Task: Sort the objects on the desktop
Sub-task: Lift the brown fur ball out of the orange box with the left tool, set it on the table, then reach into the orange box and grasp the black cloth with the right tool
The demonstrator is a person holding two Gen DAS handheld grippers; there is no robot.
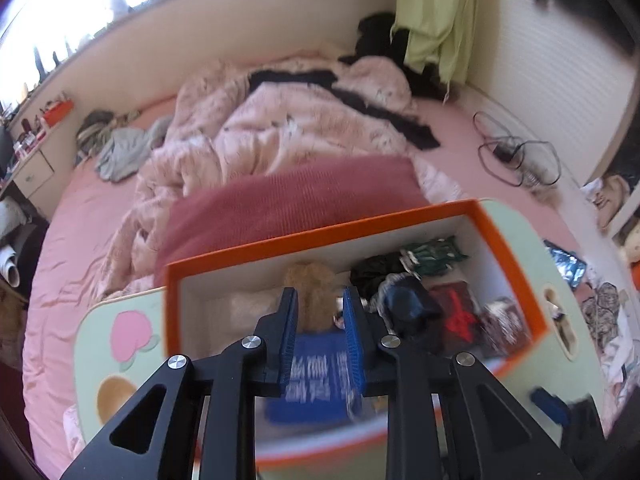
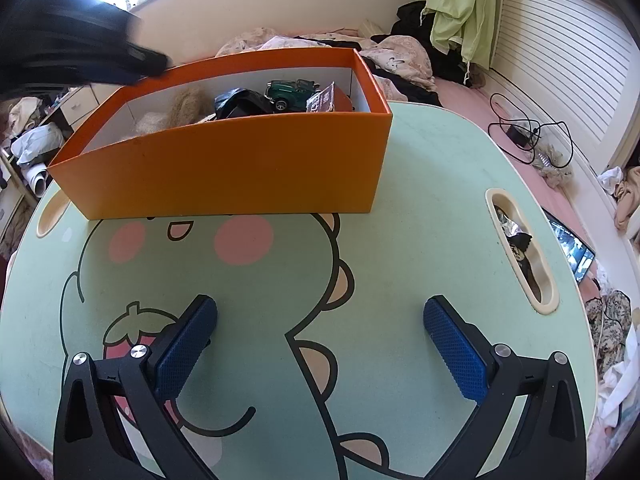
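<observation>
An orange box (image 2: 224,160) stands at the far side of a green lap table (image 2: 420,184) printed with a cartoon dinosaur. It holds a green toy car (image 2: 294,90), a black bundle (image 2: 240,104), a tan furry piece (image 1: 310,280), a red packet (image 1: 460,312) and a blurred blue packet (image 1: 312,376). My left gripper (image 1: 320,300) hangs over the box's inside, its jaws a narrow gap apart, with nothing pressed between the pads. In the right wrist view it is a dark blur (image 2: 80,52) above the box's far left corner. My right gripper (image 2: 320,312) is wide open just above the bare table.
The table rests on a bed with a pink quilt (image 1: 280,132). A slot (image 2: 516,248) at the table's right edge holds small items. A small blue object (image 1: 548,400) lies on the table right of the box. Cables (image 2: 524,132) and a screen device (image 2: 572,248) lie on the bed.
</observation>
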